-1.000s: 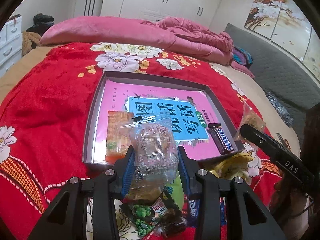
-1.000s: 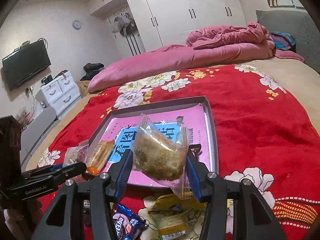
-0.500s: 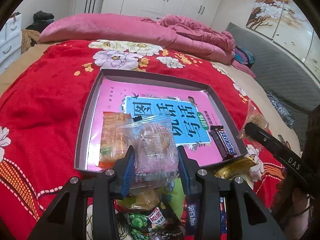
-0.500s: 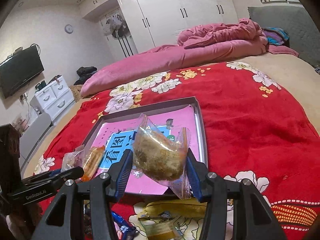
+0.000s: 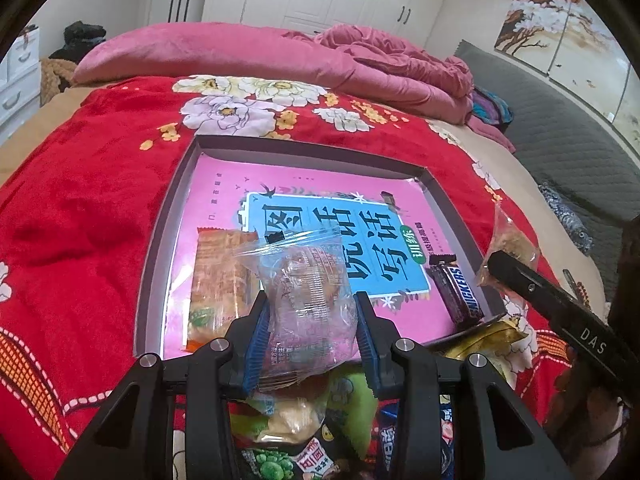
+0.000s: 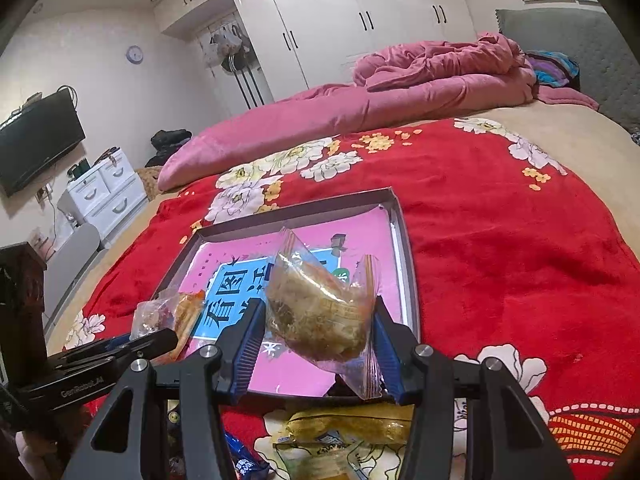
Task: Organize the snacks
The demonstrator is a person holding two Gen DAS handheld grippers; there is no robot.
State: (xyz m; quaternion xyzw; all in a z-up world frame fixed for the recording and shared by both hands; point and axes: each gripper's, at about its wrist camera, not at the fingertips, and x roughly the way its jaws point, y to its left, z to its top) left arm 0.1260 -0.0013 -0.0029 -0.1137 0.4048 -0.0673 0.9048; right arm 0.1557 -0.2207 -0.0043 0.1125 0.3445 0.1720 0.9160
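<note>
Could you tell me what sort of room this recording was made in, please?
Very likely a home bedroom: the tray sits on a bed with a red floral blanket, white wardrobes line the far wall, and a TV hangs opposite.

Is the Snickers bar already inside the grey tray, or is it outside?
Inside. The Snickers bar lies on the pink book cover within the grey tray, near its right wall.

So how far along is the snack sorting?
Early on. The tray holds an orange packet and a Snickers bar. The left tool grips a clear-wrapped pastry, the right tool a clear-bagged brown snack. More packets lie outside, on the blanket.
</note>
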